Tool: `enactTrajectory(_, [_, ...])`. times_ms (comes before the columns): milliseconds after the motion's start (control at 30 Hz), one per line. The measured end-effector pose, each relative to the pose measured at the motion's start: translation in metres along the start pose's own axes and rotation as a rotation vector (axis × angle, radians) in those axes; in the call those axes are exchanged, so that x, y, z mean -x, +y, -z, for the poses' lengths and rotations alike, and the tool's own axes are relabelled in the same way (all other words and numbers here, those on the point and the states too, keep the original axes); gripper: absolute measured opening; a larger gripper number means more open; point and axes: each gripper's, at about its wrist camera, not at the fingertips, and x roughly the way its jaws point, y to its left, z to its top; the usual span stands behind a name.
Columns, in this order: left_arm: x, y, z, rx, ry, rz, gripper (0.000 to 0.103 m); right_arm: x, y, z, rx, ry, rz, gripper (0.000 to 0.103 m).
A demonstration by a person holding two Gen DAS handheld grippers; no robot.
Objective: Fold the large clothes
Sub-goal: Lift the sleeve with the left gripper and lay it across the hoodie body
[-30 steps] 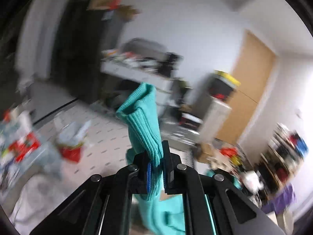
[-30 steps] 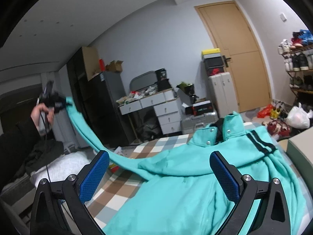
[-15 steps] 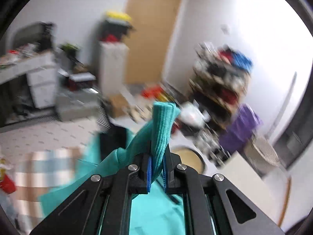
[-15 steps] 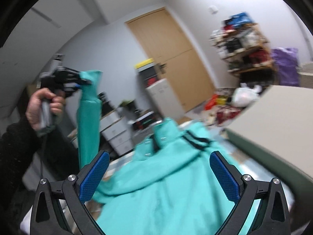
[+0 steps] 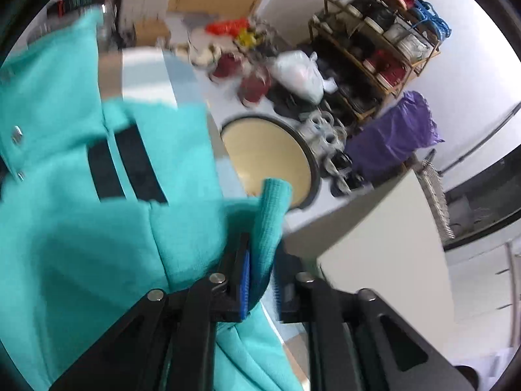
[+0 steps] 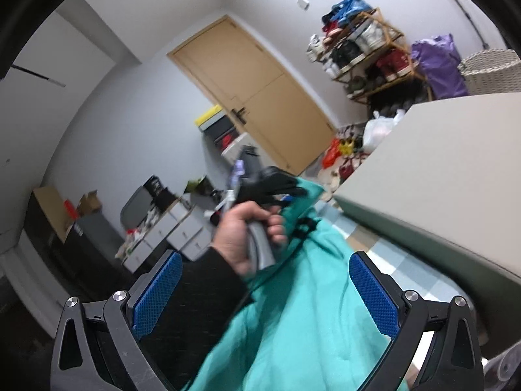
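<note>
A large teal jacket (image 5: 81, 221) with black stripes and snap buttons lies spread on a checked surface. My left gripper (image 5: 262, 280) is shut on the jacket's ribbed sleeve cuff (image 5: 272, 208), holding it over the jacket body near the right edge. In the right wrist view the left gripper (image 6: 276, 189) shows in a hand above the jacket (image 6: 309, 309). My right gripper (image 6: 265, 293) is open and empty, hovering above the jacket.
A beige panel (image 6: 449, 169) with a green edge stands at the right of the checked surface (image 6: 400, 267). Beyond lie a round tan stool (image 5: 267, 159), shoe rack (image 5: 374, 39), purple bag (image 5: 390, 137), white bag (image 5: 296, 71) and wooden door (image 6: 260, 97).
My left gripper has swung the sleeve cuff from high at the left across and down over the jacket body towards the right. My right gripper has stayed open and turned right.
</note>
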Motion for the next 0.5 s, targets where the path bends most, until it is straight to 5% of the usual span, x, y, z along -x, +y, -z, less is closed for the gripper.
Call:
enactTrajectory(67, [0.024, -0.005, 0.008, -0.022, 0.031, 0.075, 0.056, 0.003, -0.001, 0.000, -0.006, -0.003, -0.005, 0.103])
enactTrajectory(133, [0.045, -0.006, 0.020, -0.056, 0.049, 0.115, 0.072, 0.000, -0.003, 0.000, -0.021, 0.007, 0.002, 0.103])
enactTrajectory(200, [0.072, -0.005, 0.040, -0.129, 0.079, 0.132, 0.072, -0.003, -0.006, 0.000, -0.038, 0.021, 0.003, 0.103])
enactTrajectory(300, [0.122, 0.018, 0.068, -0.211, 0.044, 0.045, 0.072, -0.002, -0.003, 0.003, -0.049, 0.019, -0.004, 0.103])
enactTrajectory(500, [0.181, 0.130, 0.108, -0.043, -0.097, -0.321, 0.073, 0.001, 0.014, 0.008, 0.015, -0.002, -0.017, 0.103])
